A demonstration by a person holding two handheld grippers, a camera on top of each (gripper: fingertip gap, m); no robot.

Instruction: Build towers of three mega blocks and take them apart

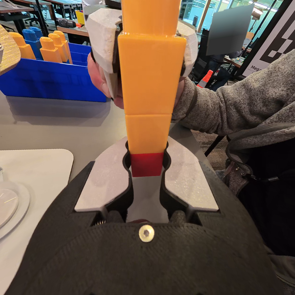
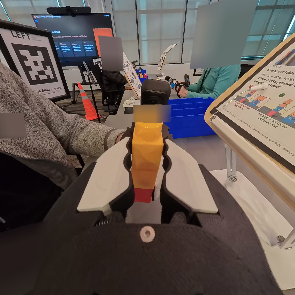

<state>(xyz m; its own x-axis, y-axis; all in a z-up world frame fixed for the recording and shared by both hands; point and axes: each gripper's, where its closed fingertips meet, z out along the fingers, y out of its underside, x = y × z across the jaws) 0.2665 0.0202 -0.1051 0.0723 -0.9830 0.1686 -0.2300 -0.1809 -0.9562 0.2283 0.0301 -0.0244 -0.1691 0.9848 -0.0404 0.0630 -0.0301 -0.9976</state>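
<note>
Plastic blocks make up the tower (image 1: 148,95) — an orange top block (image 1: 151,71), an orange middle block (image 1: 147,132) and a red bottom block (image 1: 146,164), all hard-walled, glossy and, by my judgement, light and hollow. In the left wrist view the left claw (image 1: 147,159) is narrowed onto the lower part of the tower, its dark scalloped pads (image 1: 126,159) pressing the red block and the base of the middle one. Farther up, the right claw (image 1: 150,52) clamps the top block from the far side. Smooth walls could slip, so flat opposite faces are the place to grip, one claw either side of a seam. Beyond lie a grey tabletop (image 1: 55,127) and a blue bin (image 1: 47,79) with more blocks.

In the right wrist view the right claw (image 2: 147,151) is shut on the orange top block (image 2: 147,151), pads (image 2: 127,153) hard against its sides, tower held above the tabletop. Around it — an instruction board (image 2: 255,103), an orange cone (image 2: 88,105), other people at tables.
</note>
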